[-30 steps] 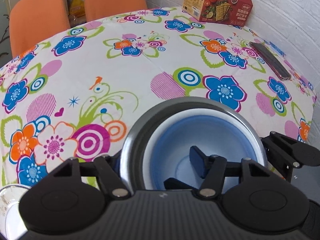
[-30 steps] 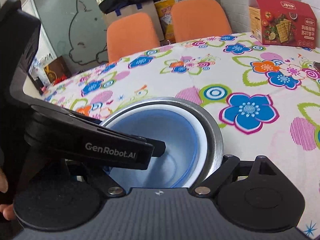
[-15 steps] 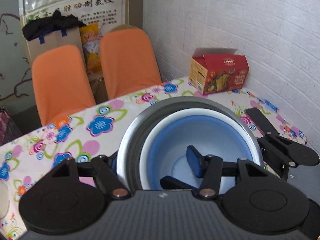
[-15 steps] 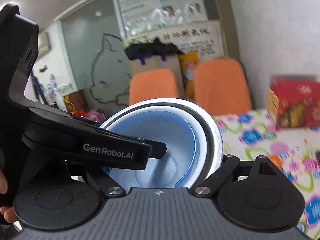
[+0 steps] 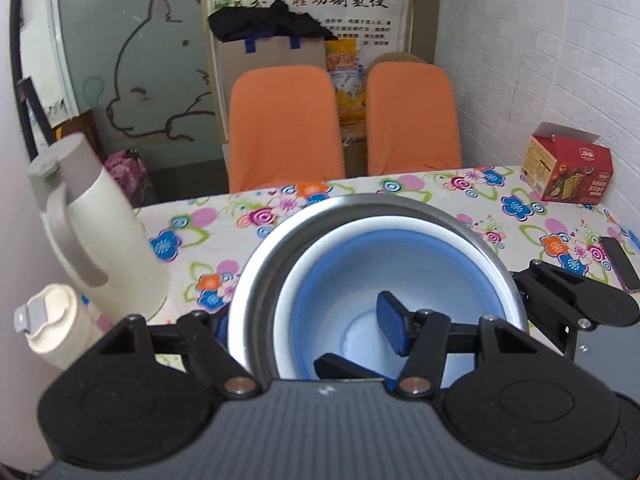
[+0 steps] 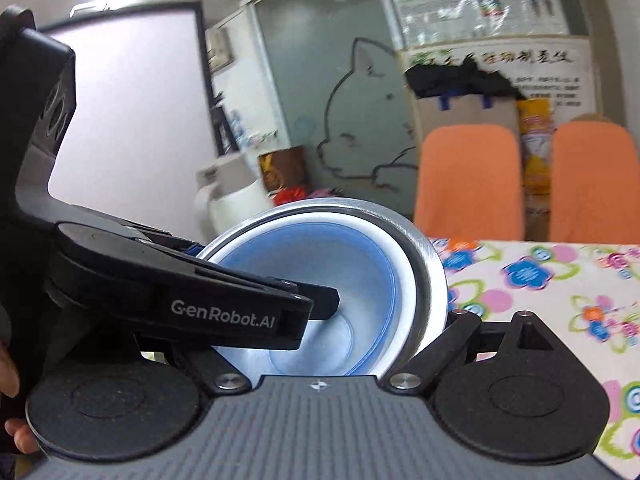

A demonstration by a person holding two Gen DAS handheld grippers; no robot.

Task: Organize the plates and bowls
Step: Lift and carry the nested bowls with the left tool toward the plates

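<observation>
Both grippers are on the same stack here. The left gripper point(image 5: 308, 336) is clamped over the near-left rim of the metal bowl point(image 5: 256, 280), one blue-padded finger inside the blue bowl point(image 5: 400, 264) that sits nested in it, the other finger outside the metal wall. The right gripper point(image 6: 408, 320) grips the opposite side of the rim the same way, its fingers mostly hidden by the bowl itself, so clamped on it is my best read. The left gripper's long black body, with white lettering on it, cuts across the right wrist view and blocks the left half of the bowls. A bit of a hand point(image 6: 10, 376) shows at the far left edge there.

The nested pair looks held up off the worktop point(image 5: 460, 200), tipped toward the cameras so you see straight down inside.

Around it: a white thermos jug point(image 5: 92, 232) and a smaller cream tumbler point(image 5: 52, 328) stand on the left, quite near the bowls. A red cracker box point(image 5: 568, 172) sits far right by the brick wall, and a dark flat phone-like thing point(image 5: 618, 262) lies nearer on the right. Two orange chairs point(image 5: 284, 128) are across the worktop.
</observation>
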